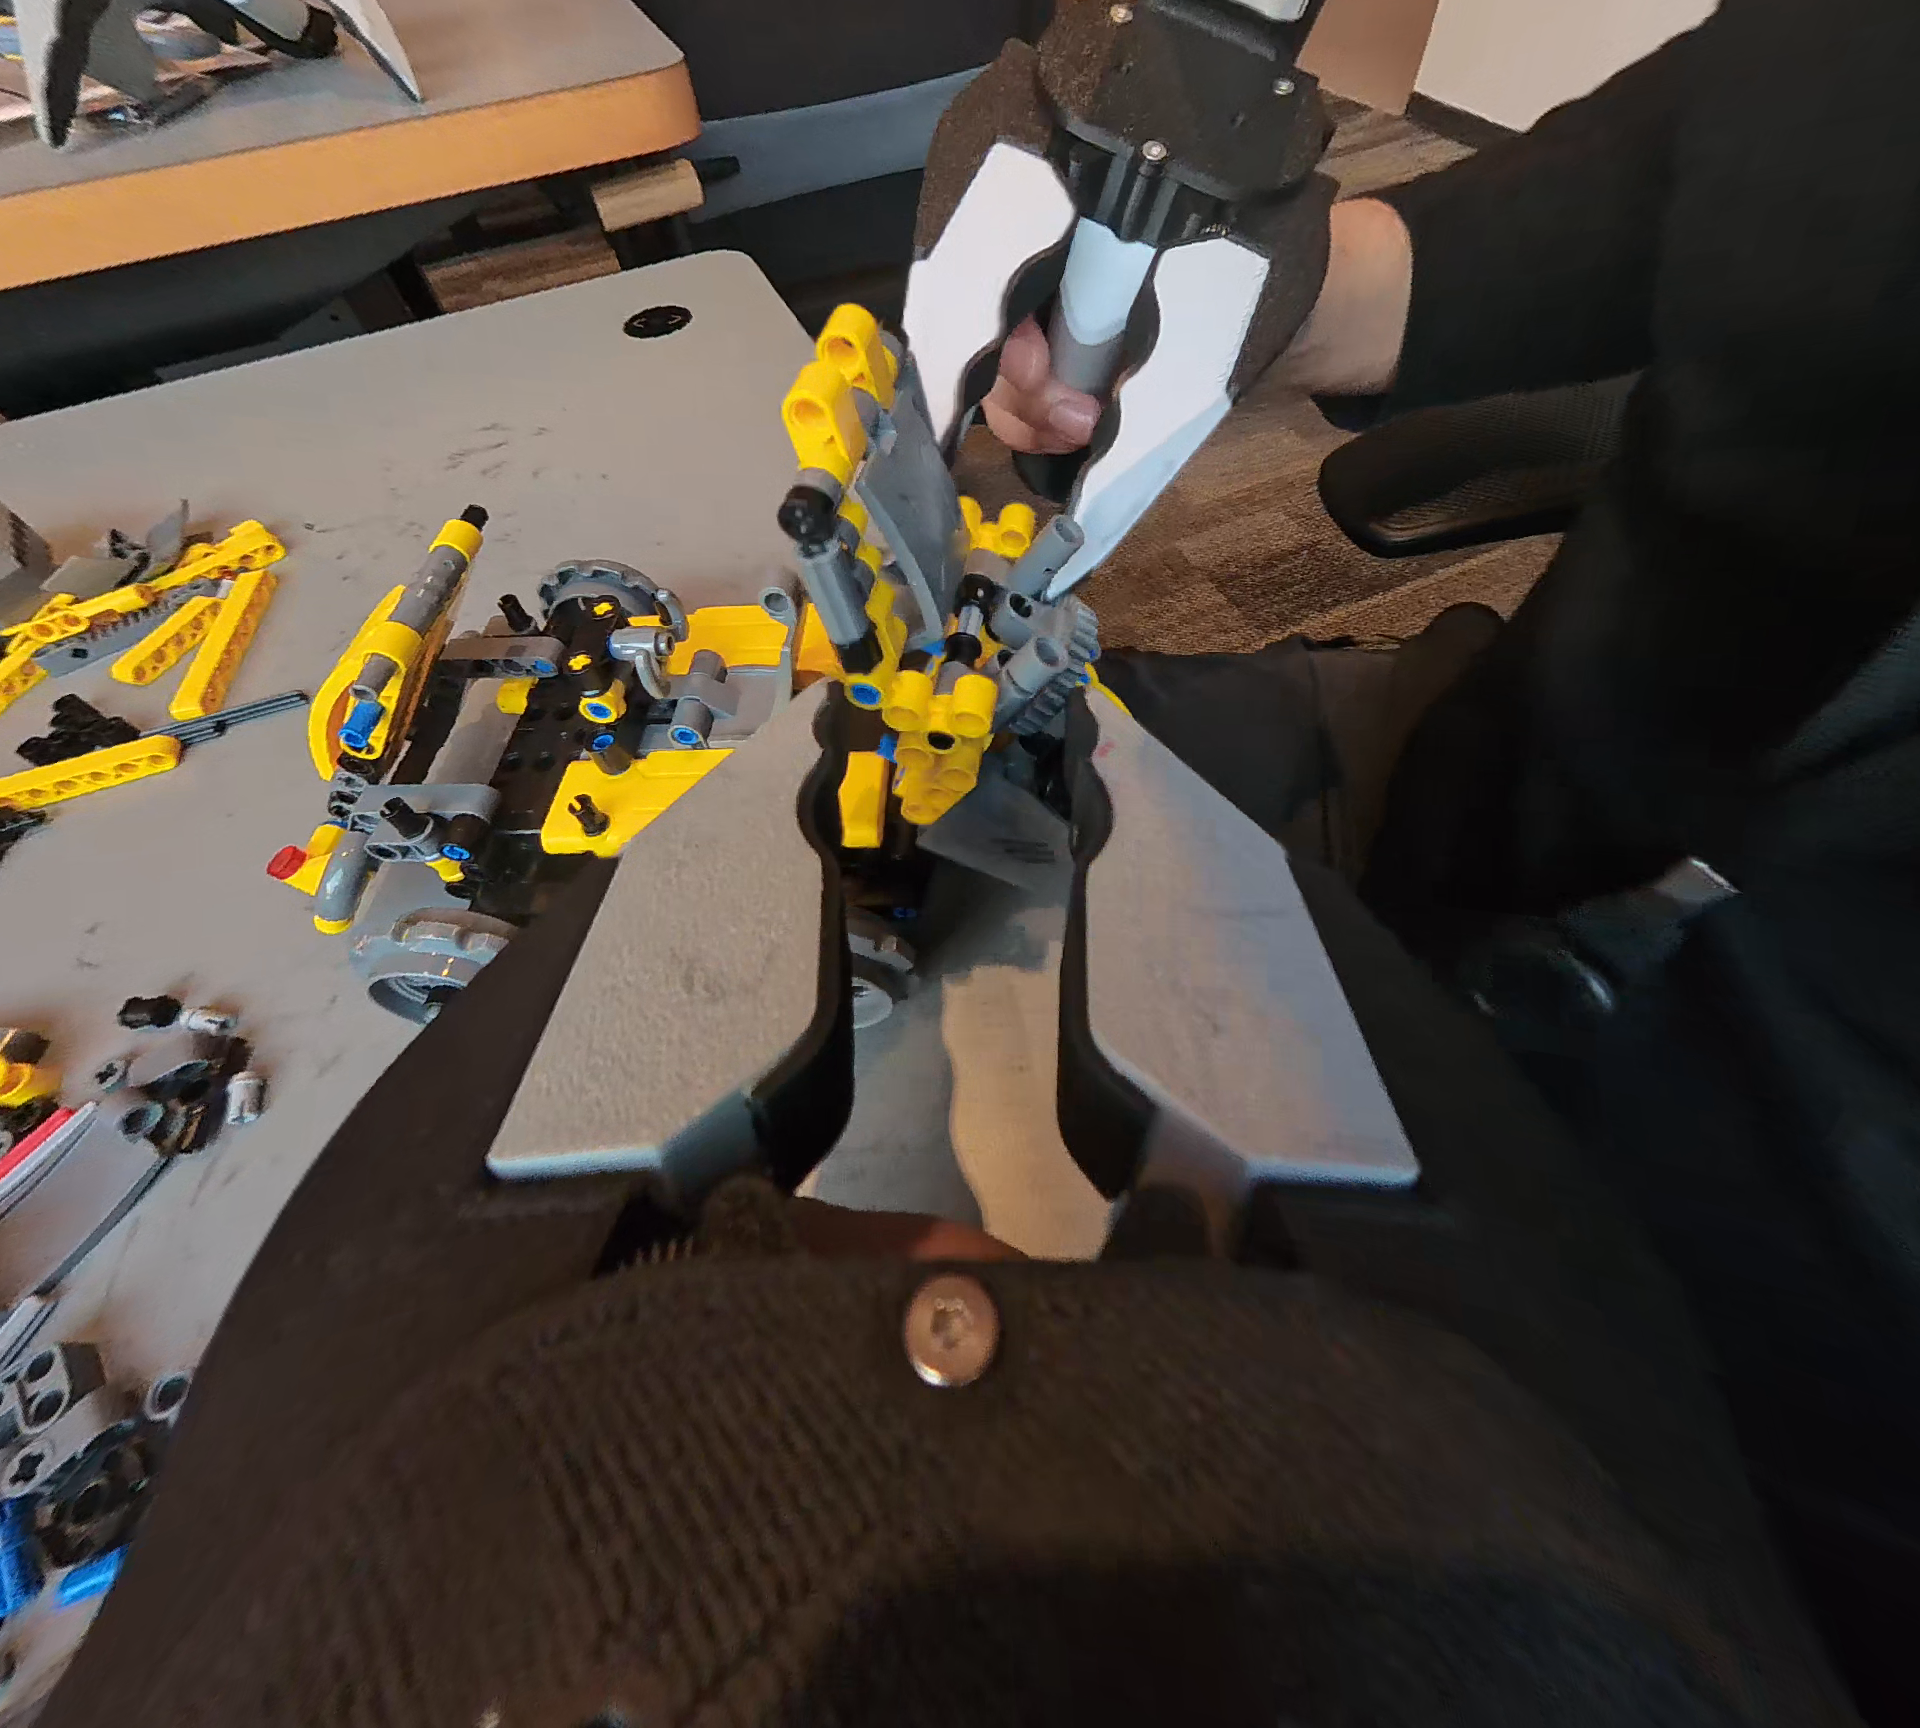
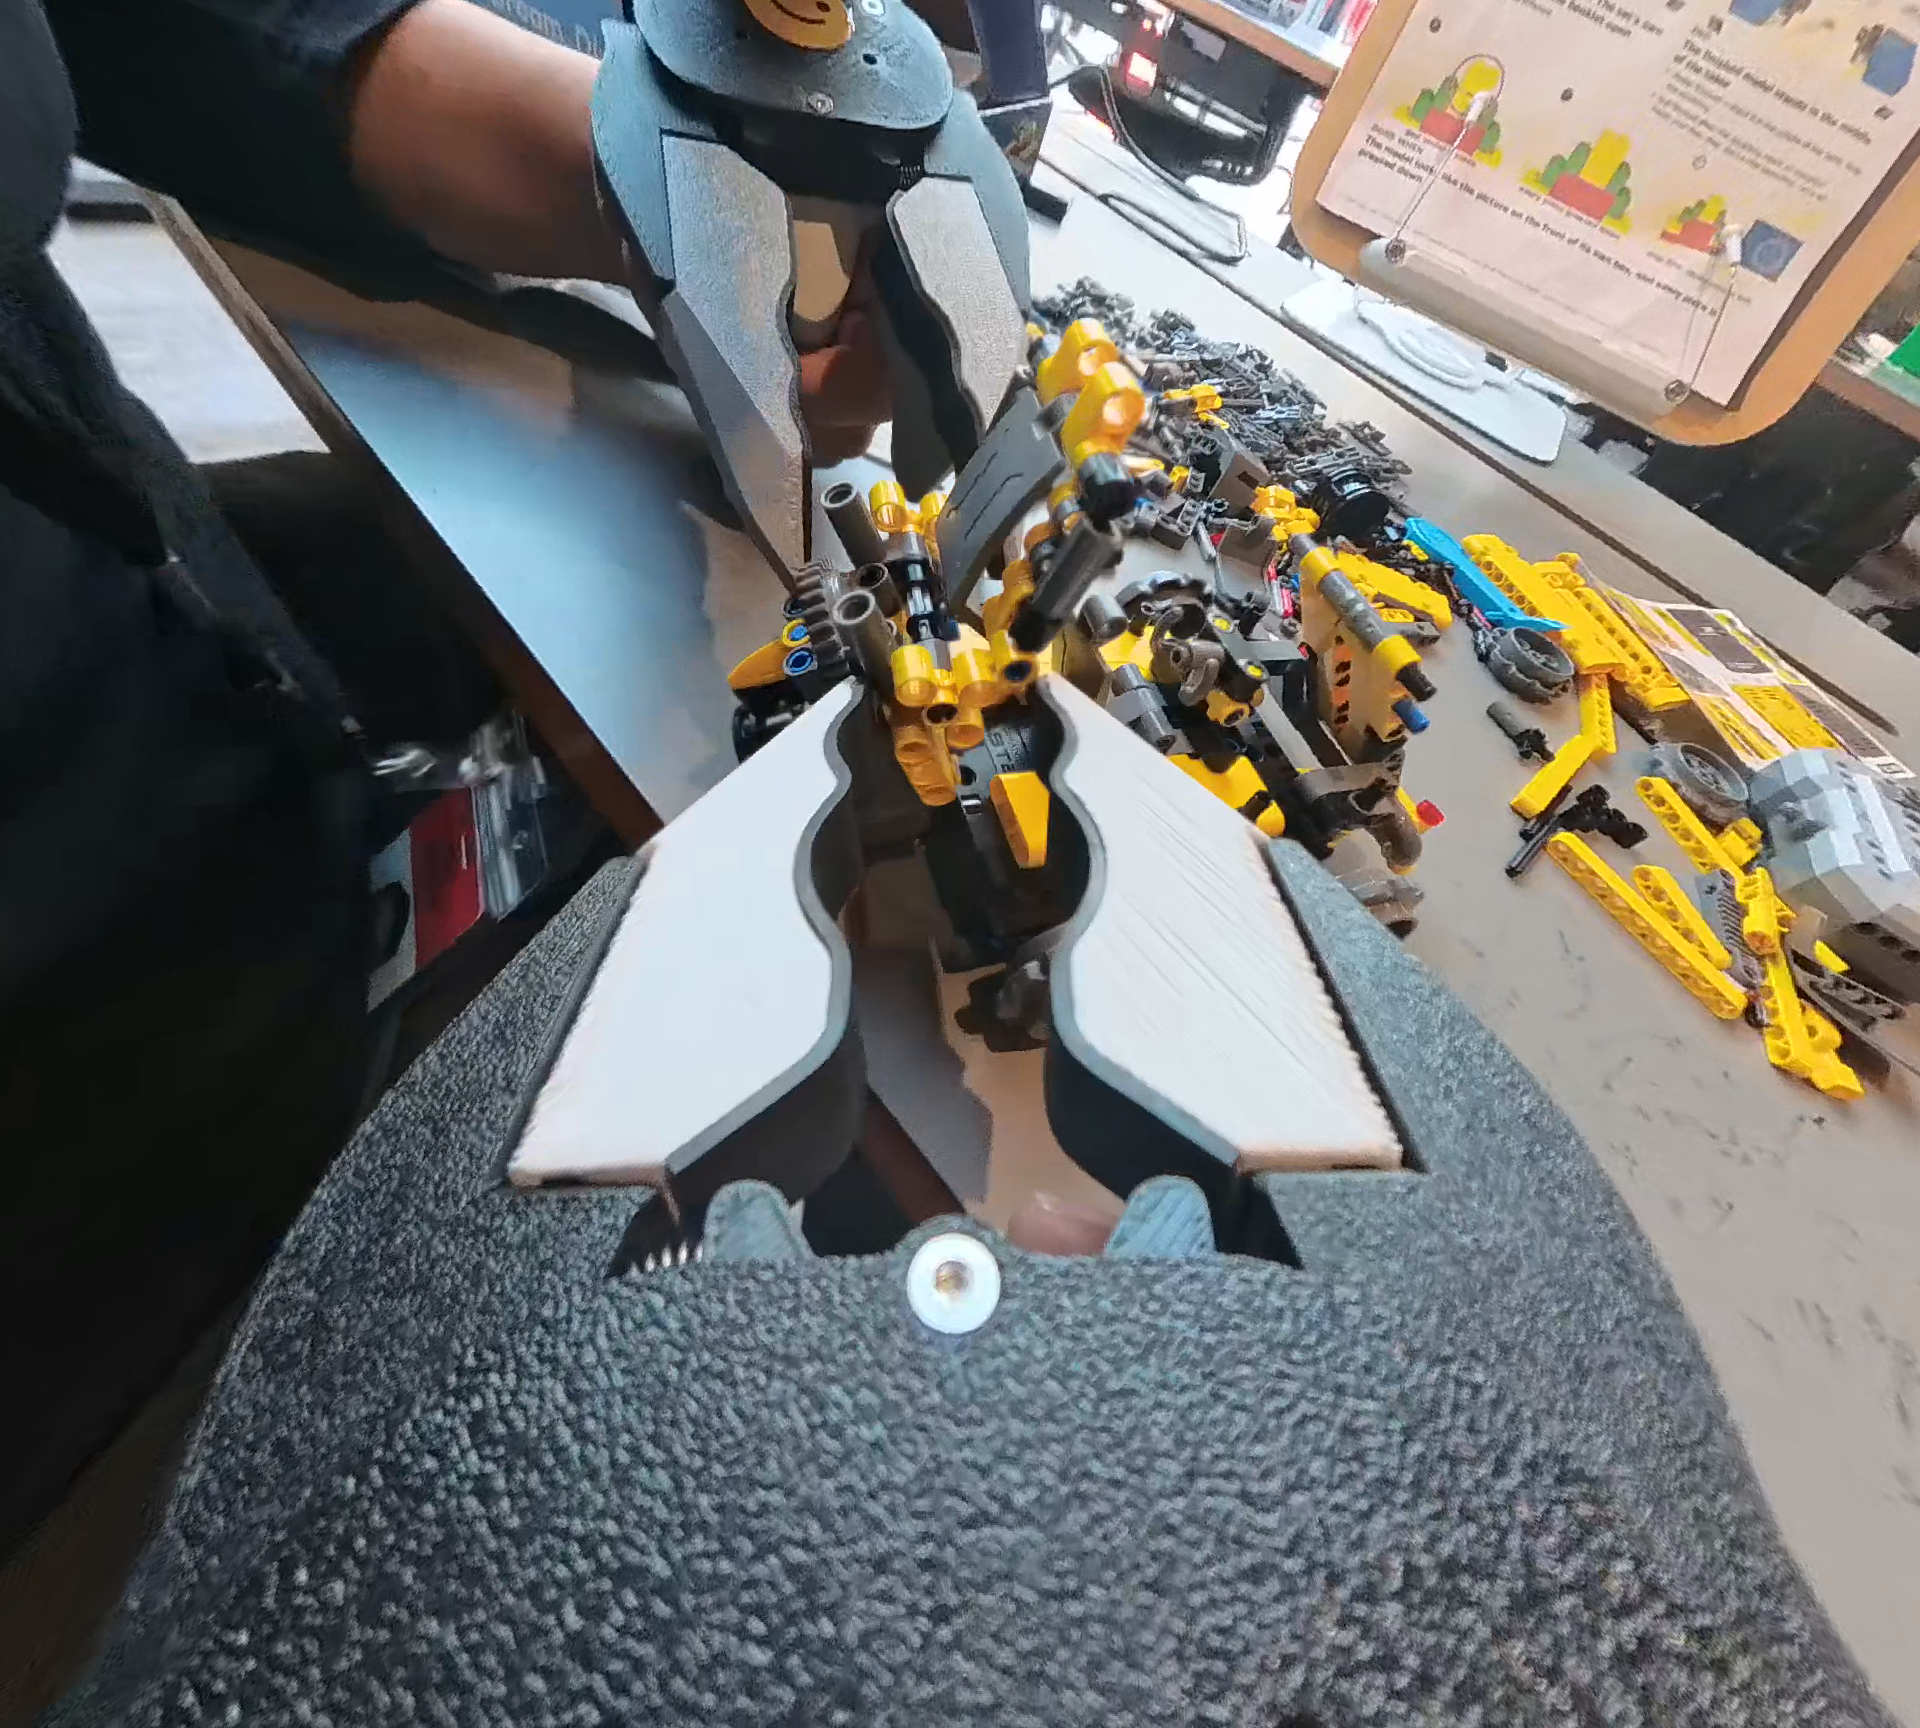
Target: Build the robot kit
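A yellow, black and grey building-brick vehicle model [image 1: 582, 743] lies on the grey table [image 1: 582, 390] near its right edge. An upright sub-assembly of yellow connectors [image 1: 935, 733], grey tubes, a gear and a grey panel [image 1: 914, 494] rises from its end. My left gripper [image 1: 951, 712] closes round the yellow connectors from the near side. My right gripper [image 1: 997, 525] reaches down from the far side, one finger behind the panel and one on a grey tube. In the right wrist view my right gripper [image 2: 951, 691] pinches the same yellow cluster [image 2: 940, 702], with my left gripper [image 2: 883, 525] opposite.
Loose yellow beams [image 1: 218, 629] and small black and grey parts [image 1: 187, 1096] lie to the left. The right wrist view shows more beams [image 2: 1662, 930], a grey block [image 2: 1839, 826], a blue piece [image 2: 1475, 577], a pile of dark parts [image 2: 1247, 390] and an instruction board [image 2: 1621, 120]. A chair armrest [image 1: 1455, 473] is beyond the table edge. My left and right fingertips are right by each other. The blue piece [image 2: 1475, 577] lies around 30 cm away from my left fingertips.
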